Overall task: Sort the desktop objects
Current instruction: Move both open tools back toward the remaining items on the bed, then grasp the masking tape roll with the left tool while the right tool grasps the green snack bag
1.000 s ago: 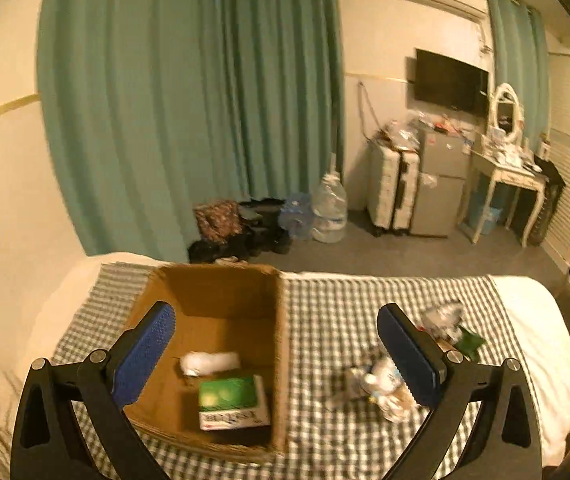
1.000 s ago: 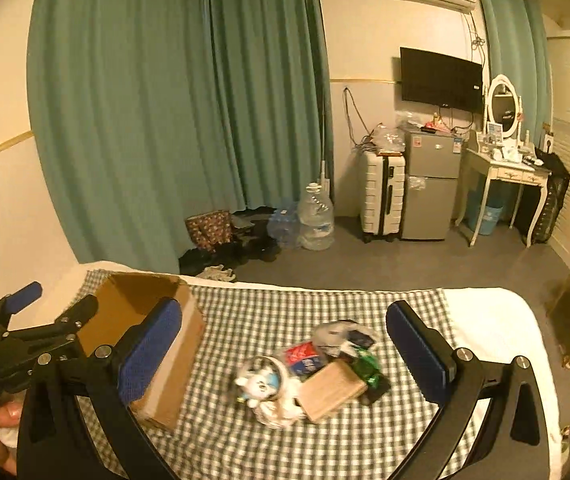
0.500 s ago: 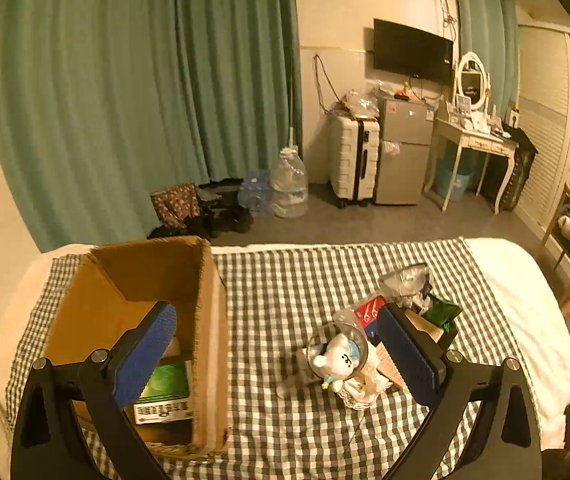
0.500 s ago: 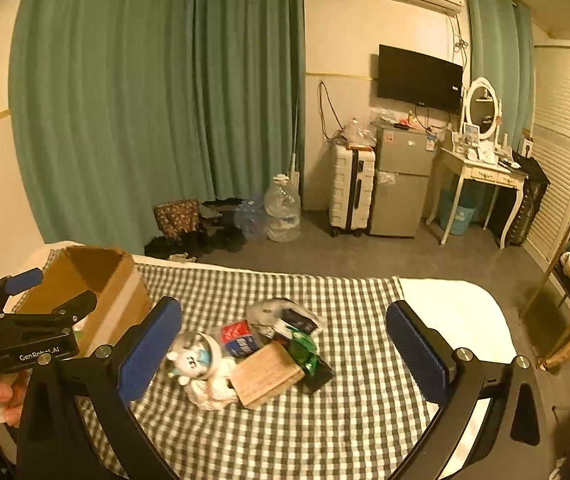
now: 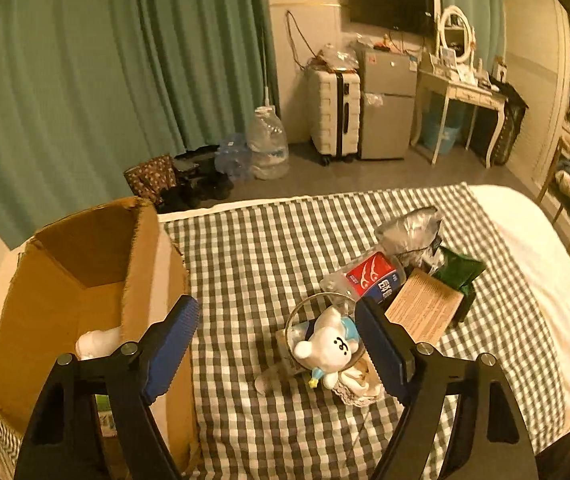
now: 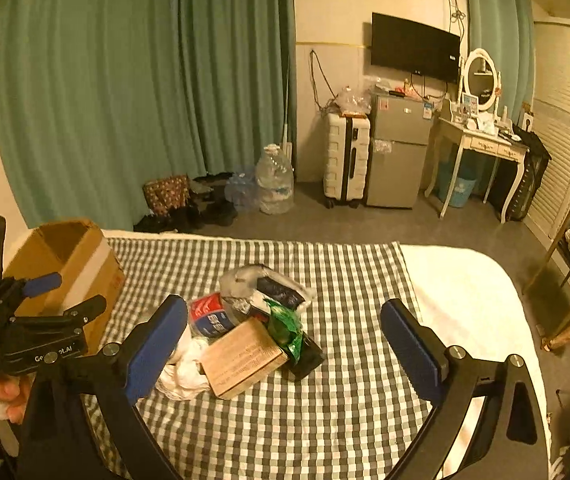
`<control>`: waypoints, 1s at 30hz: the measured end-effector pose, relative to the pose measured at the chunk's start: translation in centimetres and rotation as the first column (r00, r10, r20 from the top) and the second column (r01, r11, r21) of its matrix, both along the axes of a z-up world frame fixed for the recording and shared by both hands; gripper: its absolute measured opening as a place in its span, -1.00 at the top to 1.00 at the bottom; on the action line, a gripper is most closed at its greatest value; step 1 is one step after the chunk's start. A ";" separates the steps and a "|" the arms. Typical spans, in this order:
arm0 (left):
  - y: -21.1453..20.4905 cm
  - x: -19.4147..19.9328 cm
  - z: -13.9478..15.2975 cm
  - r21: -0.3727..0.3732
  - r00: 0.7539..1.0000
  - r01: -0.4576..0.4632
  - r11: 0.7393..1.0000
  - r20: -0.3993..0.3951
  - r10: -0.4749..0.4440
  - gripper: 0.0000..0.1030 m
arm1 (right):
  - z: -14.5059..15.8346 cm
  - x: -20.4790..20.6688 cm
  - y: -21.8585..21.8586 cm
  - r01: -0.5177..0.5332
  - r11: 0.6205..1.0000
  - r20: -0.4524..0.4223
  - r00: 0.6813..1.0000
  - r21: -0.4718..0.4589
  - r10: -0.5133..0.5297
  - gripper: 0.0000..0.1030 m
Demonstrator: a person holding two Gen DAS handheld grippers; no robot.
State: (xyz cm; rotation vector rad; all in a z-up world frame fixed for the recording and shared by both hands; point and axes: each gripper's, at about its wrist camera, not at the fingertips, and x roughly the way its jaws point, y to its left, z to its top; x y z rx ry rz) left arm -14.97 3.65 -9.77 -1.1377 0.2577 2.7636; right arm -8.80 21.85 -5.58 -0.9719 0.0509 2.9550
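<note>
A pile lies on the checked cloth (image 5: 265, 248). It holds a white bear toy (image 5: 331, 344) in a clear round shell, a red-labelled bottle (image 5: 369, 276), a brown box (image 5: 425, 308), a green packet (image 5: 459, 268) and a crumpled clear bag (image 5: 413, 228). An open cardboard box (image 5: 85, 280) stands to the left with a white item (image 5: 97, 340) inside. My left gripper (image 5: 277, 312) hovers above the cloth with its jaws closing; the bear sits just inside its right finger, unpressed. My right gripper (image 6: 283, 312) is open above the brown box (image 6: 243, 356) and green packet (image 6: 285, 328).
In the right wrist view a hand (image 6: 1, 396) holds the left gripper (image 6: 65, 294) in front of the cardboard box (image 6: 65, 264). White bedding (image 6: 465, 300) lies right of the cloth. A water jug (image 6: 275, 184), a suitcase (image 6: 345, 160), a fridge (image 6: 397, 152) and a dressing table stand beyond.
Both grippers have come down and closer to the pile. The left one swung right, from over the cardboard box to the bear, and its jaws have narrowed.
</note>
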 end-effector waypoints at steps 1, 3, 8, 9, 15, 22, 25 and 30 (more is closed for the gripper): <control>0.1 -0.4 -0.5 -0.006 1.000 0.004 1.000 0.010 -0.004 -0.59 | -0.4 -0.2 0.1 0.001 1.000 0.008 1.000 -0.004 -0.001 -0.90; -0.1 -1.3 -1.2 -0.007 1.000 0.013 1.000 0.024 -0.012 -0.58 | -1.2 -0.6 0.4 0.005 1.000 0.022 1.000 -0.010 -0.005 -0.90; -0.1 -2.4 -3.3 -0.011 0.998 0.021 1.000 0.052 -0.020 -0.58 | -3.0 -2.0 1.3 0.036 0.999 0.049 0.998 -0.012 -0.035 -0.90; -0.2 -2.6 -3.6 -0.010 0.998 0.023 1.000 0.058 -0.022 -0.58 | -3.2 -2.2 1.2 0.040 0.999 0.054 0.998 -0.014 -0.039 -0.90; -0.5 -3.7 -6.0 -0.012 0.993 0.028 1.000 0.113 -0.026 -0.58 | -5.5 -3.7 1.9 0.067 0.997 0.098 0.993 -0.032 -0.063 -0.90; -0.6 -4.3 -7.8 0.006 0.990 0.035 0.999 0.137 -0.036 -0.48 | -8.1 -5.2 1.0 0.067 0.997 0.136 0.989 -0.023 -0.063 -0.90; -0.9 -4.8 -7.8 0.020 0.990 0.022 1.000 0.138 -0.025 -0.37 | -8.9 -5.7 0.9 0.073 0.997 0.143 0.987 -0.028 -0.068 -0.90; -1.3 -5.8 -9.6 0.011 0.982 0.002 1.000 0.186 -0.004 -0.26 | -10.1 -6.7 0.6 0.080 0.996 0.154 0.985 -0.040 -0.073 -0.90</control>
